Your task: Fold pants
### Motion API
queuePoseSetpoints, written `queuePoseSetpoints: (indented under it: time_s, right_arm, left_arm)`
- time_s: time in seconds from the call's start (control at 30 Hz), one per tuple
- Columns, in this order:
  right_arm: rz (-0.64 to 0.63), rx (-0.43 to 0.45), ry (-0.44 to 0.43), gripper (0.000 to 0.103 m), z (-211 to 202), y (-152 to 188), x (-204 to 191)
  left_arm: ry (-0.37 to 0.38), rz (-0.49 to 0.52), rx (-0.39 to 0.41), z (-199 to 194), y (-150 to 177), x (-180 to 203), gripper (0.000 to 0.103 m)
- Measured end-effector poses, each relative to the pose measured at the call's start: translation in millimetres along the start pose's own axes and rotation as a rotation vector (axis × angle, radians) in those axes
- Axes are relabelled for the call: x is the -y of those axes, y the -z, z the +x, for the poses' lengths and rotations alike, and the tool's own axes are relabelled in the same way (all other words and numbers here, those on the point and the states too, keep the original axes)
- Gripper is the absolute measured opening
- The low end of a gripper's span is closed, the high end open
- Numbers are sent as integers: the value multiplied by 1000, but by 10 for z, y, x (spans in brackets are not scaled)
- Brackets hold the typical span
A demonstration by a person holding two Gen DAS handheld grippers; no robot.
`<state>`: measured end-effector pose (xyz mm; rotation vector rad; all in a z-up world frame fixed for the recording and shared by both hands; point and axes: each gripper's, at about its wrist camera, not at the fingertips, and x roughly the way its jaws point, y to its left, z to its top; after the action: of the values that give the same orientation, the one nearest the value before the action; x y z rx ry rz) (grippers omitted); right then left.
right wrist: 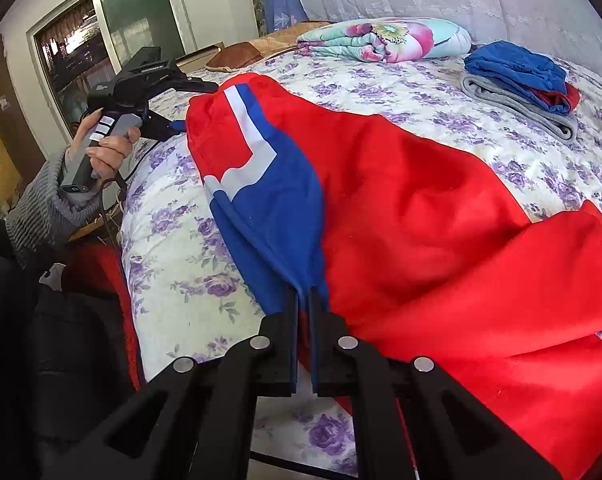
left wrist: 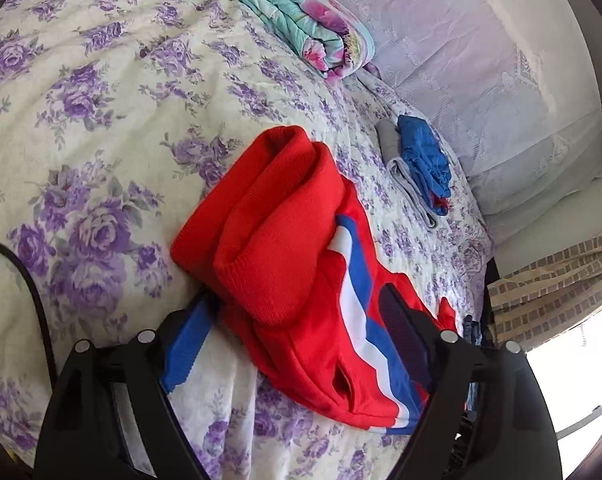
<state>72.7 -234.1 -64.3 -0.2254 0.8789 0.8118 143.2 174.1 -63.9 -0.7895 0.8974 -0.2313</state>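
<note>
We find the red track pants lying on the floral bedspread, filling the centre and lower right of the right wrist view. In our judgement the folding is at an early to middle stage: the left wrist view shows red fabric doubled over on itself in a thick rolled heap at the centre of the frame, but the garment is not yet a flat, compact bundle, and the layers sit bunched and uneven. Squaring the edges and at least one further fold appear to be left.

The right gripper, at the bottom centre of its own view, is clenched on a blue edge of the pants, with the fabric pinched between its nearly closed fingers and fanning away toward the upper left. The left gripper, at the bottom of its own view, stands with its jaws wide apart; the striped red, white and blue portion of the pants lies between and over them. In the right wrist view it reaches the far end of the garment at the upper left, but we cannot tell whether it grips anything.

A stack of folded clothes rests well apart, upper right.
</note>
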Motion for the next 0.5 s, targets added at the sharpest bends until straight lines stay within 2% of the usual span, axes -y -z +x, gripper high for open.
queuePoseSetpoints:
  time_s: [0.07, 0.17, 0.33, 0.4, 0.47, 0.5]
  right_arm:
    - [4, 1, -2, 5, 2, -1, 3]
    - [11, 2, -4, 5, 8, 0, 1]
    - [29, 6, -15, 6, 28, 5, 9]
    - [26, 0, -11, 6, 51, -3, -1]
    - [28, -4, -14, 6, 70, -7, 7]
    - [35, -7, -17, 6, 76, -10, 17]
  left_arm:
    - [0, -42, 22, -8, -86, -83, 53]
    - [10, -21, 29, -81, -132, -93, 37]
    - [20, -9, 105, -377, -46, -41, 32]
    - [-27, 17, 116, -363, 16, -81, 32]
    - [-125, 13, 96, -185, 131, -247, 32]
    - [-112, 31, 134, -212, 193, -257, 32]
